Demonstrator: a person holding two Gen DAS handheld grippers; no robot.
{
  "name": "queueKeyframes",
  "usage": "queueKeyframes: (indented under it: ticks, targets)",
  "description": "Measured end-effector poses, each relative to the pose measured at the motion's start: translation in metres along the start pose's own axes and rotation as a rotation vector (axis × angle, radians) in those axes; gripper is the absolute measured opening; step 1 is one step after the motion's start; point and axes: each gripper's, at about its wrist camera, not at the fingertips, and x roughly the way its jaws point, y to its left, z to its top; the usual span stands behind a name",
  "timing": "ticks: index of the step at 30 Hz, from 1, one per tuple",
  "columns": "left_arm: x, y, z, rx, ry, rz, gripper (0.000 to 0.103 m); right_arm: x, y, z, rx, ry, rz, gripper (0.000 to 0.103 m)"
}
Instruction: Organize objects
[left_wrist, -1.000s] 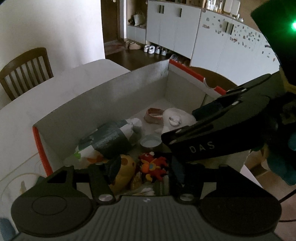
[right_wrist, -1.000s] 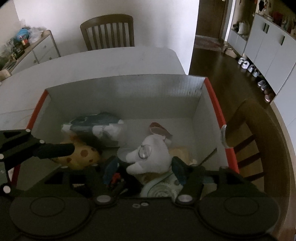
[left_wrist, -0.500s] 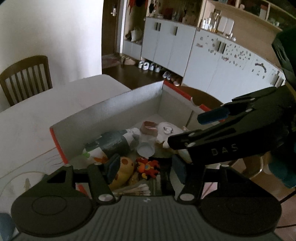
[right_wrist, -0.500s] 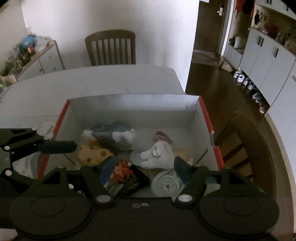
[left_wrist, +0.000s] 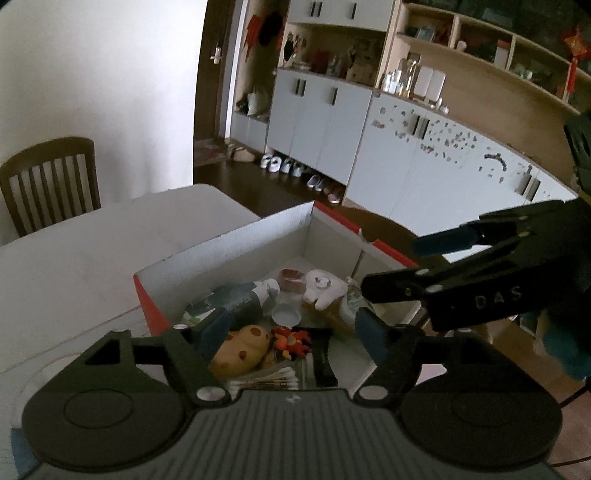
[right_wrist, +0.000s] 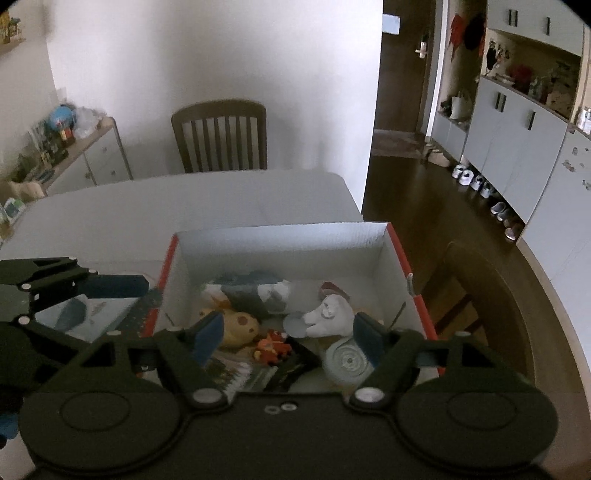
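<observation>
Change: both grippers have lifted back from the box, which now looks smaller and lower in both views.
Left gripper (left_wrist: 291, 328): jaws opening, nothing between them, above the box's near end.
Right gripper (right_wrist: 290, 334): jaws opening, empty, also above the box.
Box (right_wrist: 280, 240): red-edged cardboard, on the white table (right_wrist: 166, 206).
Contents: yellow spotted plush (right_wrist: 240, 325), white plush (right_wrist: 330, 315), small red toy (right_wrist: 273, 345), all inside the box.

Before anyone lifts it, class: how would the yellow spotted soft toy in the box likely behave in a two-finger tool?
The yellow spotted toy looks plush and rounded, so it probably squashes and feels light. It lies among other toys in the box, so neighbours may shift when it moves. Breakage seems unlikely, though fingers could slide off its curved body.
</observation>
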Motion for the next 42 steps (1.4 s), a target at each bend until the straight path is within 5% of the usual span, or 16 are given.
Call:
queueKeyframes:
  ticks: [23,28,42]
  targets:
    - [-0.055,0.022,-0.015,-0.032,-0.059,-0.035,0.090,-0.048,0.036,-0.044,0.094,-0.177,0.038,0.089]
    - [-0.064,0.031,-0.018,-0.051,-0.069,-0.023,0.102,-0.052,0.049,-0.049,0.072,-0.190,0.025,0.091]
    - [-0.081,0.031,-0.026,-0.003,-0.088,0.083,0.103,-0.052,0.059,-0.057,0.100,-0.172,0.013,0.091]
